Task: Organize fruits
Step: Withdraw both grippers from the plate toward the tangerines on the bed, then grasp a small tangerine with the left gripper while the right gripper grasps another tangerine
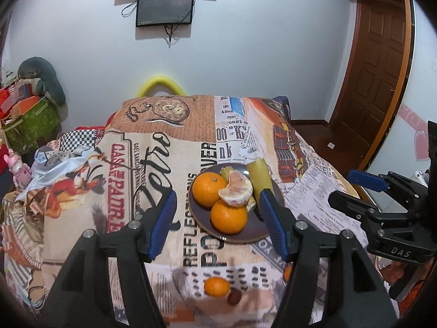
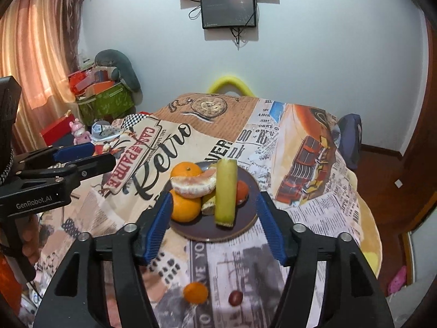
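A dark round plate [image 1: 256, 232] [image 2: 245, 218] sits mid-table. It holds two oranges [image 1: 208, 188] [image 2: 185, 209], a peeled mandarin [image 1: 237, 188] [image 2: 194, 186], a yellow-green cane stalk [image 1: 260, 176] [image 2: 226, 191] and, in the right wrist view, a small red-orange fruit [image 2: 242, 190]. A small mandarin [image 1: 217, 287] [image 2: 195, 292] and a small dark red fruit [image 1: 235, 297] [image 2: 235, 298] lie on the cloth nearer to me. My left gripper [image 1: 218, 224] and right gripper [image 2: 214, 227] are both open and empty, above the plate's near edge.
The table wears a printed newspaper-style cloth [image 1: 131, 164]. Boxes and a green bag [image 2: 106, 104] stand at the far left by a curtain. A wooden door [image 1: 382, 68] is at the right. Two screens [image 2: 228, 11] hang on the back wall.
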